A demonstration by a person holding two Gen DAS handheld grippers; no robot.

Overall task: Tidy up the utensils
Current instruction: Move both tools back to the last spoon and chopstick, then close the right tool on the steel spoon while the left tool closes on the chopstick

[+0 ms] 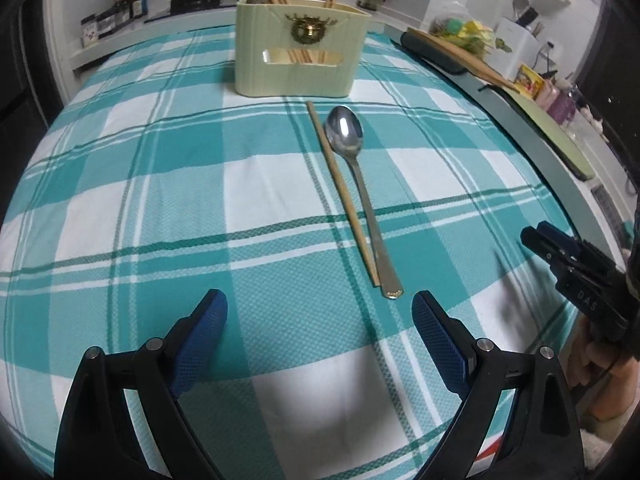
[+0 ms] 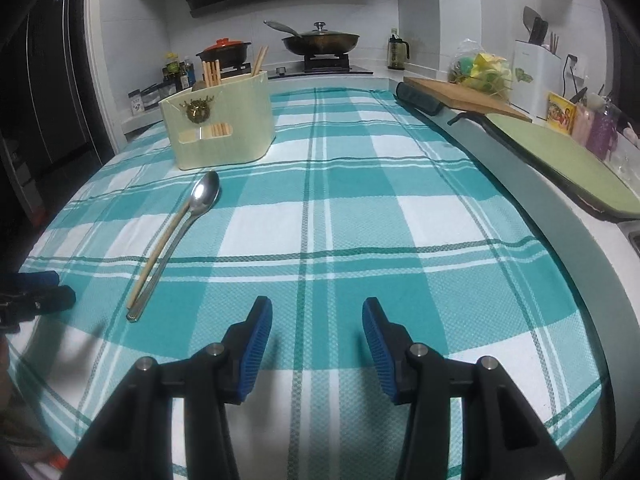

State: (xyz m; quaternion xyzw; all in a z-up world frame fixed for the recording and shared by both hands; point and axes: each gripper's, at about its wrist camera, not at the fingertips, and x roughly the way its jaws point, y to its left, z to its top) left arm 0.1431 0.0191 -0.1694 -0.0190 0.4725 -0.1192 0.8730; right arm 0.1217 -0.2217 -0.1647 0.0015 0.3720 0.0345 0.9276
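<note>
A steel spoon (image 1: 344, 132) and one wooden chopstick (image 1: 341, 188) lie side by side on the teal checked cloth, bowl end toward a pale green utensil holder (image 1: 300, 52) that holds several chopsticks. My left gripper (image 1: 320, 304) hovers open just short of their handle ends, with nothing between its blue pads. In the right wrist view the spoon (image 2: 206, 192), chopstick (image 2: 158, 248) and holder (image 2: 220, 120) sit to the left. My right gripper (image 2: 317, 312) is open over bare cloth. Each gripper shows at the other view's edge: right gripper (image 1: 536, 236), left gripper (image 2: 60, 286).
A wooden cutting board (image 2: 472, 96) and a green board (image 2: 560, 160) lie along the counter's right side. Behind the cloth stand a stove with a lidded pan (image 2: 320, 42), a red-lidded pot (image 2: 226, 52) and several bottles (image 2: 176, 70). The counter edge (image 2: 580, 280) curves on the right.
</note>
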